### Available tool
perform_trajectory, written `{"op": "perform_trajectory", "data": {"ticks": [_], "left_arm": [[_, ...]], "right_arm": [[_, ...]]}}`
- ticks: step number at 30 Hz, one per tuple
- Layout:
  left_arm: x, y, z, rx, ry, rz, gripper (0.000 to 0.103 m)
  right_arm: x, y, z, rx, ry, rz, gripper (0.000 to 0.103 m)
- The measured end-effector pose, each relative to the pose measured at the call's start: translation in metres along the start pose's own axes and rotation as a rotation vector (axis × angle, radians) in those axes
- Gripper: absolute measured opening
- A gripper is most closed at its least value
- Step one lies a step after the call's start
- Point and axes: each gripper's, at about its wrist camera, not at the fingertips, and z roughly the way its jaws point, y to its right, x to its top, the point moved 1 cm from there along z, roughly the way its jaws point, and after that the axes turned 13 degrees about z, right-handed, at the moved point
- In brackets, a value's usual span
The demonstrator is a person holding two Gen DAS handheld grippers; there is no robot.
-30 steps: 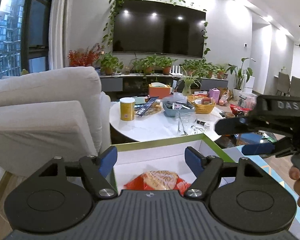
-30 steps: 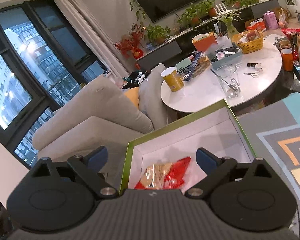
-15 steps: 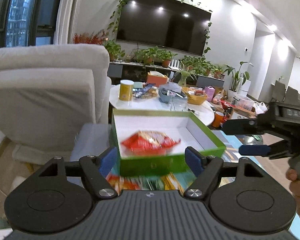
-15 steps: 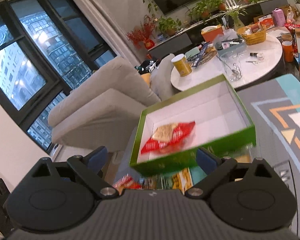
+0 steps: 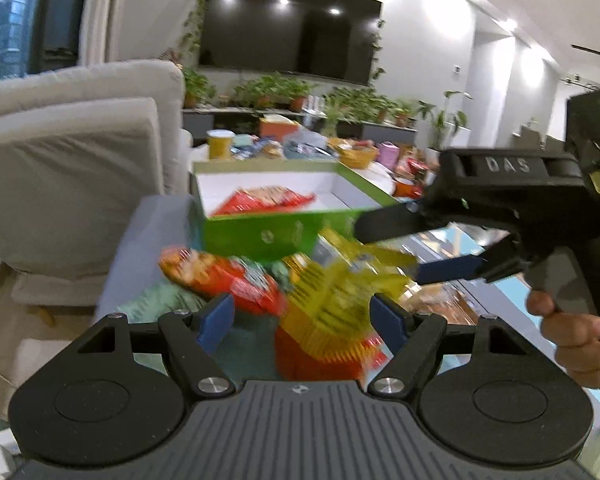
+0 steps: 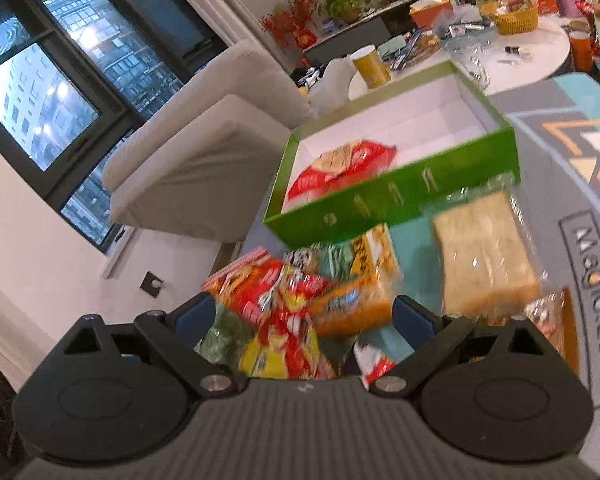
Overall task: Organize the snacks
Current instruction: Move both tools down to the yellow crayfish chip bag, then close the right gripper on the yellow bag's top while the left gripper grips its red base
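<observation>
A green box (image 5: 260,236) (image 6: 400,196) with a white inside lies on the mat and holds one red snack packet (image 5: 264,200) (image 6: 340,164). In front of it lies a pile of loose snacks: a red packet (image 5: 224,280) (image 6: 268,292), a yellow packet (image 5: 340,292), an orange packet (image 6: 352,304) and a bag of sliced bread (image 6: 484,256). My left gripper (image 5: 302,320) is open above the pile. My right gripper (image 6: 300,316) is open above the pile too, and shows in the left wrist view (image 5: 416,240).
A beige sofa (image 5: 72,168) (image 6: 204,152) stands to the left. A round white table (image 6: 520,64) crowded with a yellow can (image 6: 370,66), a basket and small items stands behind the box. The patterned mat (image 6: 572,168) spreads to the right.
Both grippers have pulled back toward me and away from the box. The box now sits farther off, and the pile of loose snacks has come into view in front of it.
</observation>
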Motion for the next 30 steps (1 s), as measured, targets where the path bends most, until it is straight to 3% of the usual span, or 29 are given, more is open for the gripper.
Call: {"op": "perform_trajectory", "data": {"ticks": [8,20,23,26,30], "left_arm": [[-0.018,0.008,0.019,-0.032,-0.039,0.025,0.072],[-0.020,0.015,0.052,-0.084,-0.056,0.028,0.074],[-0.021,0.012,0.061,-0.092,-0.080,0.008,0.075],[-0.023,0.008,0.065,-0.114,-0.091,-0.026,0.075],[-0.025,0.006,0.066,-0.128,-0.085,-0.047,0.075]], "right_arm": [[-0.020,0.005,0.005,0.024,-0.003,0.005,0.076],[-0.025,0.007,0.028,0.002,-0.035,-0.028,0.076],[-0.029,0.009,0.033,-0.058,-0.024,-0.073,0.067],[-0.031,0.017,0.036,-0.038,-0.031,-0.047,0.061],[-0.030,0.023,0.033,-0.018,-0.026,-0.025,0.060]]}}
